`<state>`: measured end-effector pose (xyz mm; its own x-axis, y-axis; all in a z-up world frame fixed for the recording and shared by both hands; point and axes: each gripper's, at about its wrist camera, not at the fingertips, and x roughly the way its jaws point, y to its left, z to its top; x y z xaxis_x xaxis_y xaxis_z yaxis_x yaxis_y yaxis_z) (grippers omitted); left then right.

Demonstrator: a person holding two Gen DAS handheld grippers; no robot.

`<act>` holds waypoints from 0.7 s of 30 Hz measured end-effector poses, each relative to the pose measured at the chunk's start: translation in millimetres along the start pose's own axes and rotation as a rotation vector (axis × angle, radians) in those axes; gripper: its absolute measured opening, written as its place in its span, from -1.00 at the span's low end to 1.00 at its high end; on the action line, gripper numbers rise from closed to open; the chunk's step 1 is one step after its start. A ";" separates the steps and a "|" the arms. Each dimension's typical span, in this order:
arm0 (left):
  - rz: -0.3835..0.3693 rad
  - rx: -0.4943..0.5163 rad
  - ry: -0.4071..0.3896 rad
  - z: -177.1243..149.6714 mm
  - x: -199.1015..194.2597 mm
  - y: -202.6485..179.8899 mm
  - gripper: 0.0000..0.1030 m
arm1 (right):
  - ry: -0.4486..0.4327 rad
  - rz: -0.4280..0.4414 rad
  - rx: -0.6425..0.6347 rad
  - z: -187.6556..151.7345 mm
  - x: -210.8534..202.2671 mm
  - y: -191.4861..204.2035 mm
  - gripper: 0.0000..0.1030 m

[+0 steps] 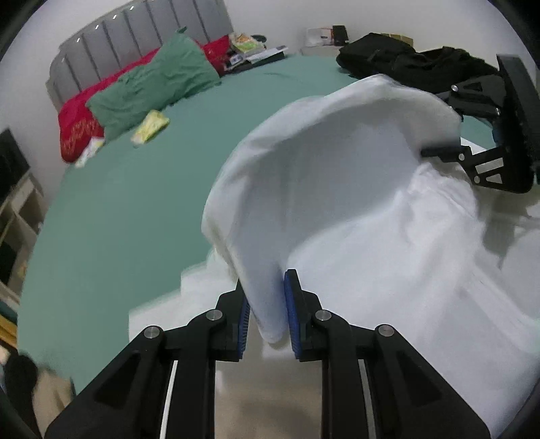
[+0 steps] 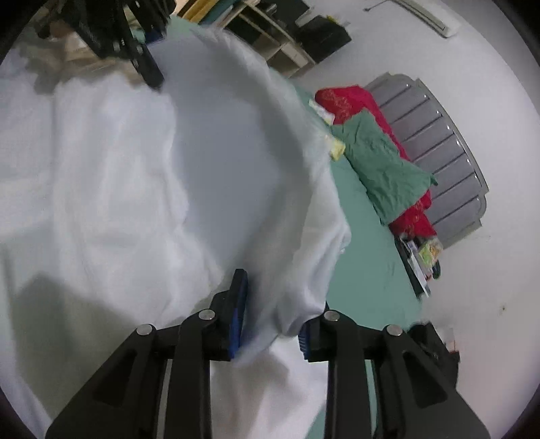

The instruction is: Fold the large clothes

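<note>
Nearest the left wrist camera, the left gripper (image 1: 268,314) has its blue-padded fingers (image 1: 292,314) drawn close together on a bunched corner of the white garment (image 1: 337,189). The cloth fills the narrow gap between the pads and hangs a little below them, so the gripper is clamped on the fabric rather than standing open.

From that pinch the garment rises up and away in a wide, curved sheet, its underside facing the camera, and arcs over to the right gripper (image 1: 472,152), seen at the upper right of this view with the far edge of the cloth at its fingers. Below the raised sheet, more of the white fabric lies spread and rumpled over the near part of the bed (image 1: 135,209), with some of it blurred.

In the right wrist view the same holds: the right gripper (image 2: 270,314) has its fingers nearly together with a fold of the white garment (image 2: 219,169) caught between the blue pads (image 2: 238,314), the cloth draping over the right-hand finger. The sheet lifts from there and runs to the left gripper (image 2: 148,71) at the top left, so the garment is stretched in the air between the two tools.

Beyond the garment lies the green sheet of the bed. Farther off rest a green pillow (image 1: 155,84) on a red pillow (image 1: 77,125), with a small yellow packet (image 1: 150,126) just in front of them. A pile of black clothing (image 1: 405,60) sits at the far right edge, and the grey padded headboard (image 1: 135,30) stands against the wall.
</note>
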<state>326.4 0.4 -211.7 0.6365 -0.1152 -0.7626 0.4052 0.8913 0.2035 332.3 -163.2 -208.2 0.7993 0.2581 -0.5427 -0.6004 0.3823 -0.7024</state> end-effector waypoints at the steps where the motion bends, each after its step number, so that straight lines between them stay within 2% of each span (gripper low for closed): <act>1: -0.012 -0.015 0.011 -9.5 -8.1 3.3 -0.59 | 0.009 0.010 0.004 -4.6 -7.1 1.5 -0.47; 6: -0.055 -0.069 0.074 -50.5 -43.9 -6.8 -0.56 | 0.081 0.116 0.069 -20.1 -38.9 8.2 -0.41; 9: -0.064 -0.123 0.092 -68.4 -66.4 -7.1 -0.36 | 0.158 0.178 0.115 -28.8 -58.3 12.0 -0.40; 11: -0.082 -0.186 0.097 -84.3 -83.9 -3.0 -0.22 | 0.183 0.241 0.204 -36.6 -73.5 6.9 -0.36; 12: -0.086 -0.214 0.095 -90.9 -89.8 -0.7 -0.20 | 0.167 0.268 0.267 -38.0 -83.3 1.1 -0.32; 13: -0.090 -0.256 0.094 -98.3 -96.1 3.3 -0.18 | 0.143 0.283 0.319 -35.5 -90.8 -3.4 -0.21; 15: -0.099 -0.331 0.087 -109.8 -103.8 11.5 -0.16 | 0.059 0.329 0.442 -25.8 -105.8 -10.0 0.14; 16: -0.099 -0.374 0.076 -116.9 -108.8 14.8 -0.15 | 0.017 0.348 0.485 -17.0 -105.4 -14.4 0.39; 17: -0.098 -0.414 0.064 -121.0 -110.6 20.3 -0.13 | -0.011 0.359 0.519 -4.2 -103.4 -11.3 0.46; 21: -0.089 -0.563 0.029 -136.8 -116.8 33.6 -0.06 | -0.060 0.404 0.612 43.2 -66.0 -5.5 0.46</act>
<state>175.8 103.8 -199.7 0.5942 -0.1957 -0.7801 0.0390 0.9758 -0.2151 284.0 -144.0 -148.6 0.5294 0.5249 -0.6665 -0.7403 0.6695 -0.0608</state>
